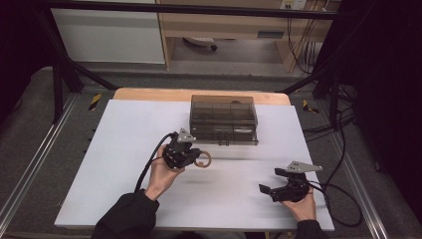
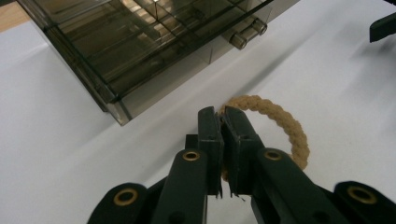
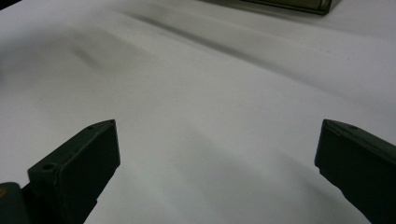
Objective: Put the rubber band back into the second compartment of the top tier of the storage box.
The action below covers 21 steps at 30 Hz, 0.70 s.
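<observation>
From the high view, the left gripper sits left of centre on the white table, pinching a small tan rope ring just near of the smoky lidded compartment box, while the right gripper rests near-right, spread wide and empty. In the left gripper view the jaws are clamped on the ring's left arc; the braided cord looks light, soft and grippy, so a pinch across one strand should hold. The right gripper view shows both jaws apart over bare table.
</observation>
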Each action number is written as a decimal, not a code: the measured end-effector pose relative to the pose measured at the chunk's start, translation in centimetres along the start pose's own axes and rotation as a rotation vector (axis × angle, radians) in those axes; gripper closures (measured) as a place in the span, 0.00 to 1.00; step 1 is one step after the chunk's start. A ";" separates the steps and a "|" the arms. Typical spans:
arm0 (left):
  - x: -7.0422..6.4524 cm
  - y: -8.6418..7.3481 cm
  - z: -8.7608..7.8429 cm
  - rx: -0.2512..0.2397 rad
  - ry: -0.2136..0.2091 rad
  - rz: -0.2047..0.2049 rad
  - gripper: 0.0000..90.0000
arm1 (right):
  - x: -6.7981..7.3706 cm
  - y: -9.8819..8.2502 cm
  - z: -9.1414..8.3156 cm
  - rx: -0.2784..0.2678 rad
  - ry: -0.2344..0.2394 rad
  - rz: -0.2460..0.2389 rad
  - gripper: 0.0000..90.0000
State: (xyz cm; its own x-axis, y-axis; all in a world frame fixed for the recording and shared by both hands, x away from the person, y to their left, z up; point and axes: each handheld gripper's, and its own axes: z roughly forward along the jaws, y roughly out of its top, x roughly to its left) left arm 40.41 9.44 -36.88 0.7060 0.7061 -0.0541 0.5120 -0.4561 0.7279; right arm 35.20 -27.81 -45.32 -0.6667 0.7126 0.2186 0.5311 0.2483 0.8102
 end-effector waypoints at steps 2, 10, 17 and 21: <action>0.2 0.5 0.1 -0.022 0.004 0.039 0.94 | 0.0 0.0 0.0 0.000 -0.001 0.002 0.01; -0.1 1.6 0.4 -0.022 0.001 0.045 0.94 | 0.0 0.0 0.0 0.000 0.000 0.000 0.01; -0.2 2.1 0.8 -0.020 0.000 0.047 0.94 | 0.0 0.0 0.0 0.000 0.001 0.001 0.01; -0.2 2.6 0.9 -0.020 0.002 0.047 0.94 | 0.0 0.0 0.0 -0.001 0.001 0.002 0.01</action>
State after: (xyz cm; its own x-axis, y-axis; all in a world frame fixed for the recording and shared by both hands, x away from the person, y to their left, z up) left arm 42.05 7.63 -35.60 0.7280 0.6854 -0.0178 0.4681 -0.4779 0.7433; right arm 35.16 -27.82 -45.29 -0.6665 0.7120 0.2207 0.5319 0.2467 0.8101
